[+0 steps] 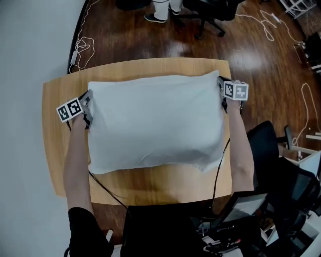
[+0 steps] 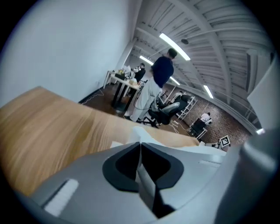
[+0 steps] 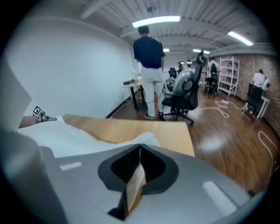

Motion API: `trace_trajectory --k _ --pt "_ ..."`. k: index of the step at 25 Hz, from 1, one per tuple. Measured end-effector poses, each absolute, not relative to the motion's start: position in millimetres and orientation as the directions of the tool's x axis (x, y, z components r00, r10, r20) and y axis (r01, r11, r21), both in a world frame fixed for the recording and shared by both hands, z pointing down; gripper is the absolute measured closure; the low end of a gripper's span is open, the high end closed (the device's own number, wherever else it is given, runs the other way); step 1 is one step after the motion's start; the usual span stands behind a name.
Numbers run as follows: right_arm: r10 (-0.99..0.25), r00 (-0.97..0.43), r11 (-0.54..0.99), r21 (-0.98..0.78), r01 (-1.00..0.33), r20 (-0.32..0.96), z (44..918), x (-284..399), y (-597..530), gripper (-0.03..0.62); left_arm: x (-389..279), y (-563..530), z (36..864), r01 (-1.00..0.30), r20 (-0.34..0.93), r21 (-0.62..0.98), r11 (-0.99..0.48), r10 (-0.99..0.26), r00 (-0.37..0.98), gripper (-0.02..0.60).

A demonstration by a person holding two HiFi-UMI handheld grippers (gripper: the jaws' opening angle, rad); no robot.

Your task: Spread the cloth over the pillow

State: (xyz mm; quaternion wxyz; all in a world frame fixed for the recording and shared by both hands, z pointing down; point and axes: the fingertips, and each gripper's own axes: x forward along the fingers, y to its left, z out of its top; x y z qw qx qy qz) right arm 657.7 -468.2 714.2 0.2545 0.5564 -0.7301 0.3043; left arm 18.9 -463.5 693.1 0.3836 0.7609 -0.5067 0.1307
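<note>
The white cloth [image 1: 155, 125] lies spread across the middle of the wooden table [image 1: 165, 188], draped over the pillow and covering it so fully that the pillow's own surface cannot be told apart from the fabric; only the puffed, rounded shape shows beneath. The near right corner of the fabric ends in a small loose fold. The left gripper [image 1: 89, 108] sits at the far left corner of the cloth, with its marker cube out to the left over bare table. In the left gripper view its jaws are pressed together, with a peak of white fabric rising right at their tips, so it is pinching the cloth's corner. The right gripper [image 1: 222, 94] is at the far right corner, near the table's right edge. Its jaws are likewise closed tight, and white fabric comes out at their tips. Both of the person's forearms reach from the near side along the two short ends of the cloth. Beyond the table's far edge, on the dark wooden floor [image 1: 261, 60], stands a black office chair [image 1: 210, 15], and a person [image 3: 148, 65] in a dark top stands beside it. A pale cable [image 1: 266, 22] trails across the floor at the far right.
</note>
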Motion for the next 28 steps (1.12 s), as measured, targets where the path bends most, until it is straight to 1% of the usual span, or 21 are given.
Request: trace_trajectory --k 2,4,6,7,8,9,10,11,13,15,16,17,18,19,21,22,24,26,28 --pt "-0.616 -0.26 0.165 -0.201 -0.966 0.743 749 658 -453 0.589 24 -452 721 -0.867 0.622 0.471 -0.163 -0.635 0.458 0.572" --pt "-0.624 -0.279 0.183 -0.21 -0.96 0.73 757 653 -448 0.589 21 -453 724 -0.858 0.609 0.488 -0.16 -0.642 0.466 0.558" --pt "-0.65 -0.292 0.191 -0.221 -0.956 0.702 756 656 -450 0.585 13 -454 720 -0.86 0.596 0.483 -0.166 -0.657 0.462 0.493" --pt "-0.667 -0.289 0.173 -0.234 -0.957 0.687 753 663 -449 0.556 7 -451 717 -0.865 0.593 0.472 -0.17 -0.665 0.454 0.429" --pt "-0.688 -0.278 0.146 -0.249 -0.958 0.67 747 676 -443 0.484 2 -447 714 -0.871 0.59 0.458 -0.175 -0.674 0.445 0.39" --pt "-0.713 -0.262 0.115 -0.261 -0.959 0.65 737 690 -433 0.405 -6 -440 708 -0.879 0.585 0.441 -0.181 -0.685 0.435 0.39" --pt "-0.74 -0.243 0.086 -0.271 -0.959 0.627 724 704 -419 0.371 -17 -429 699 -0.886 0.577 0.424 -0.186 -0.699 0.423 0.39" --pt "-0.766 -0.224 0.06 -0.28 -0.958 0.603 709 718 -402 0.362 -29 -414 688 -0.892 0.566 0.411 -0.189 -0.714 0.412 0.39" --pt "-0.81 -0.197 0.028 -0.3 -0.953 0.552 676 739 -363 0.362 -52 -371 662 -0.891 0.53 0.41 -0.195 -0.744 0.407 0.391" --pt "-0.837 -0.215 0.044 -0.329 -0.943 0.504 647 742 -319 0.364 -53 -318 634 -0.865 0.48 0.434 -0.253 -0.747 0.46 0.392" --pt "-0.838 -0.252 0.079 -0.349 -0.934 0.484 635 731 -297 0.372 -39 -286 622 -0.838 0.457 0.448 -0.313 -0.725 0.515 0.407" --pt "-0.828 -0.308 0.132 -0.371 -0.919 0.469 628 712 -275 0.403 -19 -254 613 -0.807 0.448 0.453 -0.379 -0.686 0.574 0.413" --pt "-0.804 -0.369 0.187 -0.392 -0.901 0.466 627 686 -256 0.421 3 -222 613 -0.783 0.46 0.445 -0.435 -0.639 0.616 0.413" --pt "-0.77 -0.423 0.231 -0.41 -0.882 0.477 634 658 -239 0.421 21 -195 623 -0.775 0.491 0.423 -0.469 -0.6 0.632 0.413" --pt "-0.699 -0.486 0.265 -0.441 -0.857 0.524 668 619 -212 0.433 40 -166 666 -0.788 0.528 0.4 -0.467 -0.585 0.615 0.413" --pt "-0.683 -0.49 0.254 -0.453 -0.855 0.541 683 611 -203 0.437 42 -162 686 -0.786 0.504 0.426 -0.448 -0.604 0.618 0.417" --pt "-0.698 -0.474 0.212 -0.477 -0.853 0.537 693 610 -191 0.436 35 -161 700 -0.748 0.417 0.515 -0.418 -0.641 0.645 0.434" --pt "-0.725 -0.45 0.192 -0.474 -0.859 0.522 685 615 -185 0.437 20 -159 682 -0.716 0.35 0.573 -0.398 -0.671 0.653 0.457" --pt "-0.73 -0.422 0.19 -0.434 -0.881 0.538 679 621 -180 0.437 1 -163 644 -0.707 0.279 0.585 -0.397 -0.721 0.635 0.487"
